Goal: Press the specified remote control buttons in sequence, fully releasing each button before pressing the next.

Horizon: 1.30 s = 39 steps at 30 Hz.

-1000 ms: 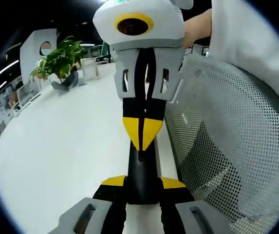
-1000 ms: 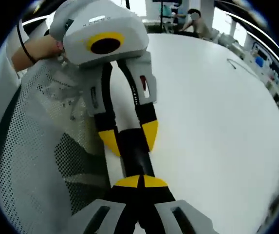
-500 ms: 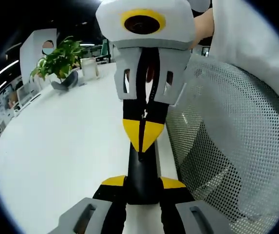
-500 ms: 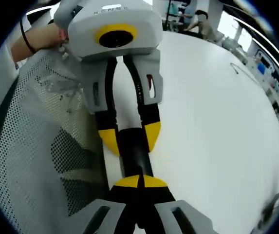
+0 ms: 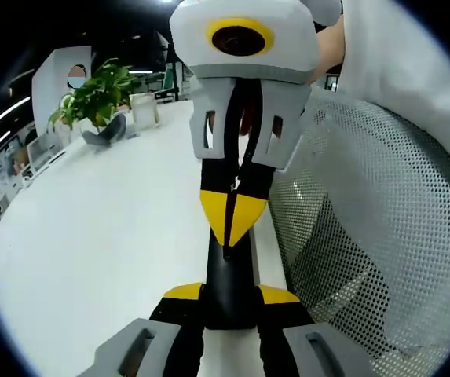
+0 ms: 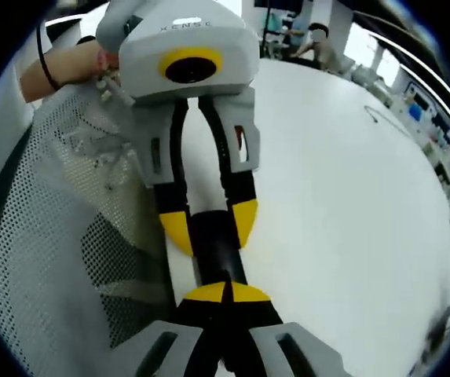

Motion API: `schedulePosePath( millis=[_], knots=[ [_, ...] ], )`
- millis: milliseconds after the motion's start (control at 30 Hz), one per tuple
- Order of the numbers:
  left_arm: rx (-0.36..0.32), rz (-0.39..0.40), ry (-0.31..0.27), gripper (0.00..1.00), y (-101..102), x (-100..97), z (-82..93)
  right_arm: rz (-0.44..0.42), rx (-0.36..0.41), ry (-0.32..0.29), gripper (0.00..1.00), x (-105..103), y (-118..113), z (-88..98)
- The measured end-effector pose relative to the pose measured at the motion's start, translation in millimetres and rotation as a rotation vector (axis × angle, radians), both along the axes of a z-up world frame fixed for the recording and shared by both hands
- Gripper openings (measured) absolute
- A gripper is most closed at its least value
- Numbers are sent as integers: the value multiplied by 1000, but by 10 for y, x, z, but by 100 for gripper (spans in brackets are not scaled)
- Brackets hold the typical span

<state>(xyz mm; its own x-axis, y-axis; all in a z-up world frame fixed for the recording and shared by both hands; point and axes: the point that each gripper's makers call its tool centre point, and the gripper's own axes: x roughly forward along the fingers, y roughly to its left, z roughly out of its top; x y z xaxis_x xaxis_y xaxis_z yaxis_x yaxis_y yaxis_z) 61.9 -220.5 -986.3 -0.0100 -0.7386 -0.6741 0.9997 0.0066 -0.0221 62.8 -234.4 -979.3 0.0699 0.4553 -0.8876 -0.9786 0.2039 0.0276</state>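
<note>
Both cams sit really close in, low over the white tabletop [image 5: 91, 236] and facing each other head-on. The left gripper view looks along its own claw [image 5: 228, 292] straight at the right claw [image 5: 232, 216], potted plant [image 5: 95, 98] far back. The right gripper view looks back past its claw [image 6: 225, 293] at the left claw [image 6: 206, 220]. Shared: black remote [image 5: 228, 275], mesh chair [image 5: 366, 236], tabletop edge.
</note>
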Motion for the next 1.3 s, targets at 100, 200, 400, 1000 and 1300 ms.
schedulePosePath(
  millis=[100, 200, 400, 1000, 1300],
  knots=[
    [0, 1, 1, 24, -1, -1, -2, 31, -29, -12, 0, -11, -3, -6],
    [0, 0, 0, 24, -2, -4, -2, 45, -26, -16, 0, -23, -13, -4],
    [1, -3, 0, 24, -2, -12, -2, 79, -52, -3, 0, -26, 5, -19],
    [3, 0, -3, 24, 4, 5, -4, 113, -12, -135, 0, -5, 22, -7],
    [5, -3, -2, 24, 1, 2, -3, 247, 10, -142, 0, -76, 117, 2]
  ],
)
